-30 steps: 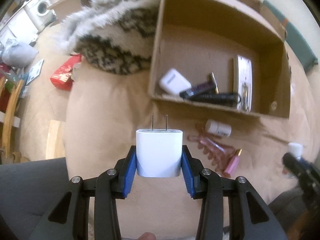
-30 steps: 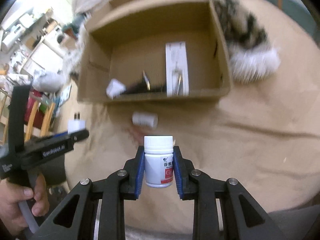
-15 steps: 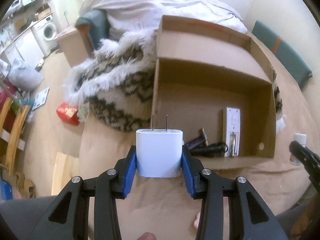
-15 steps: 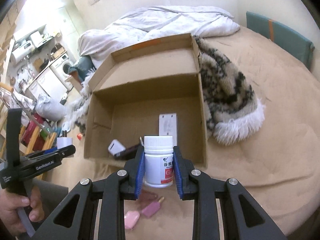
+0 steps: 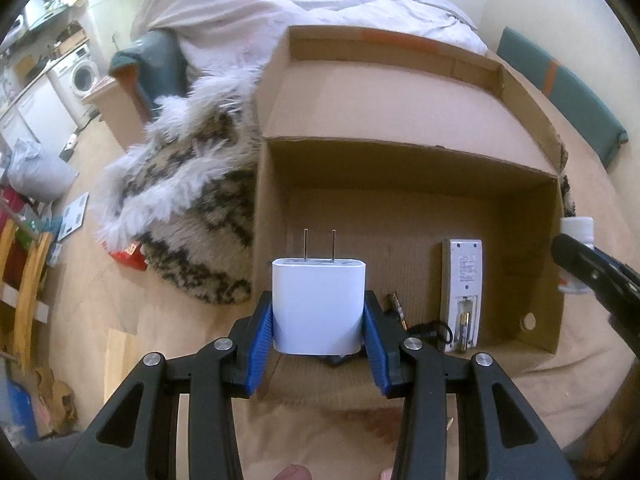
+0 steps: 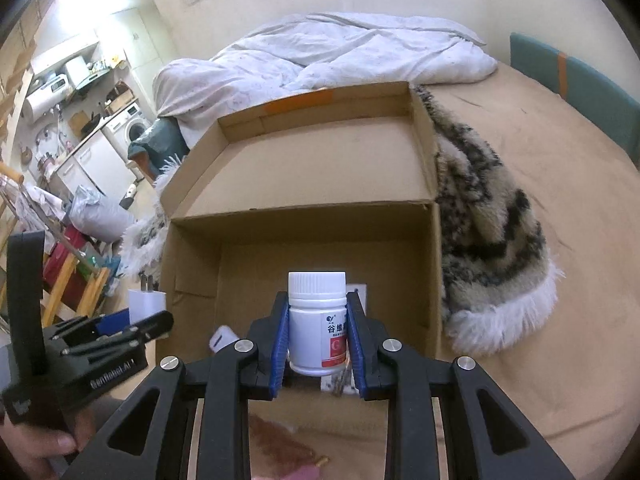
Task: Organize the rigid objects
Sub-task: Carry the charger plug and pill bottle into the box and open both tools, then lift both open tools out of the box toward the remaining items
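The charger (image 5: 319,306) is smooth matt white plastic with bare metal prongs. The pill bottle (image 6: 318,324) is glossy white plastic under a ribbed cap. The cardboard box (image 5: 404,108) is matt corrugated paperboard; the fur throw (image 6: 492,256) is shaggy cloth.

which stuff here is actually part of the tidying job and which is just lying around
Part of the job:
- white two-prong wall charger in the left tongs
- white plastic pill bottle in the right tongs
- open brown cardboard box
- grey remote control in the box

Lying about:
- furry black-and-cream blanket
- white crumpled duvet
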A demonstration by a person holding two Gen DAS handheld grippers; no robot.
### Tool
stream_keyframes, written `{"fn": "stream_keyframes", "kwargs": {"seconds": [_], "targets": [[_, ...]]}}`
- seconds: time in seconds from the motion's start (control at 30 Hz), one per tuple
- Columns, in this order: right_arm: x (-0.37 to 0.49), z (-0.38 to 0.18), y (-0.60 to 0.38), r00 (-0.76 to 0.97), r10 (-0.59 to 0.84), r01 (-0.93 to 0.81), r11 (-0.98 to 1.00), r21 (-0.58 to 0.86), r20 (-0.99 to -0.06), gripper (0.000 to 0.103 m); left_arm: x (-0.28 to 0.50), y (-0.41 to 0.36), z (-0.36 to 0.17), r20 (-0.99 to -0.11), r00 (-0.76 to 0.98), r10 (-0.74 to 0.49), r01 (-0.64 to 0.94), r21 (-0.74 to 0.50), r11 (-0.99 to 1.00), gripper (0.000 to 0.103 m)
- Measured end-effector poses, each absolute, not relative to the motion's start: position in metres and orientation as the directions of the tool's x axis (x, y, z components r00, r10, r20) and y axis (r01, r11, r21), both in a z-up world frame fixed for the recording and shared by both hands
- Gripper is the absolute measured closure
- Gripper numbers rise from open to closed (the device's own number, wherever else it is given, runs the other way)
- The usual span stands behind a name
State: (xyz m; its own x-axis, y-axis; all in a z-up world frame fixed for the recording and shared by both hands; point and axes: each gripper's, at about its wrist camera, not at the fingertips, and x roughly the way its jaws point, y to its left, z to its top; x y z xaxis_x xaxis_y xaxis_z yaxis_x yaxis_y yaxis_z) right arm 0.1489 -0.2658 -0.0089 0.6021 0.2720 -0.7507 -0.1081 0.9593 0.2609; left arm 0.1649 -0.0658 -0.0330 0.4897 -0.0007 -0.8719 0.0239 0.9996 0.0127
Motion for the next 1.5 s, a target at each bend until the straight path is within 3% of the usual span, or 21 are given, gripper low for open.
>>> {"fn": "stream_keyframes", "kwargs": {"seconds": [0.43, 0.8, 1.17, 1.2, 1.27, 1.3, 1.37, 1.4, 1.43, 1.5], "targets": [[0.169, -0.066, -0.255, 0.495, 0.278, -0.097, 0.959, 0.265, -0.823, 0.074, 0.180, -0.081, -0.081, -0.882, 0.467, -0.067, 0.102, -0.021, 0.995, 0.064], [0.180, -0.094, -0.245, 0.411, 0.261, -0.113, 0.965, 0.235, -0.873, 0.074, 0.179, -0.094, -0.106, -0.898, 0.439, -0.044, 0.141, 0.021, 0.990, 0.064], [0.187, -0.106, -0.239, 0.369, 0.262, -0.110, 0.965, 0.237, -0.892, 0.074, 0.180, -0.098, -0.107, -0.898, 0.437, -0.044, 0.141, 0.020, 0.990, 0.064], [0.187, -0.105, -0.239, 0.373, 0.268, -0.113, 0.963, 0.243, -0.888, 0.074, 0.179, -0.100, -0.106, -0.897, 0.440, -0.043, 0.146, 0.024, 0.989, 0.063], [0.187, -0.102, -0.238, 0.386, 0.279, -0.119, 0.960, 0.252, -0.879, 0.074, 0.179, -0.103, -0.103, -0.896, 0.443, -0.040, 0.153, 0.031, 0.988, 0.042], [0.187, -0.101, -0.238, 0.392, 0.285, -0.122, 0.959, 0.258, -0.875, 0.074, 0.178, -0.104, -0.101, -0.894, 0.445, -0.044, 0.152, 0.027, 0.988, 0.025], [0.187, -0.097, -0.240, 0.399, 0.311, -0.124, 0.950, 0.286, -0.863, 0.069, 0.178, -0.104, -0.097, -0.891, 0.448, -0.068, 0.150, 0.000, 0.989, 0.018], [0.187, -0.096, -0.240, 0.404, 0.325, -0.122, 0.946, 0.301, -0.855, 0.051, 0.177, -0.104, -0.096, -0.892, 0.446, -0.078, 0.152, -0.010, 0.988, 0.017], [0.186, -0.094, -0.241, 0.414, 0.332, -0.121, 0.943, 0.310, -0.848, 0.025, 0.177, -0.104, -0.095, -0.893, 0.443, -0.079, 0.153, -0.011, 0.988, 0.016], [0.185, -0.088, -0.243, 0.443, 0.342, -0.121, 0.939, 0.323, -0.829, 0.019, 0.177, -0.104, -0.095, -0.894, 0.443, -0.068, 0.148, -0.002, 0.989, 0.014]]}}
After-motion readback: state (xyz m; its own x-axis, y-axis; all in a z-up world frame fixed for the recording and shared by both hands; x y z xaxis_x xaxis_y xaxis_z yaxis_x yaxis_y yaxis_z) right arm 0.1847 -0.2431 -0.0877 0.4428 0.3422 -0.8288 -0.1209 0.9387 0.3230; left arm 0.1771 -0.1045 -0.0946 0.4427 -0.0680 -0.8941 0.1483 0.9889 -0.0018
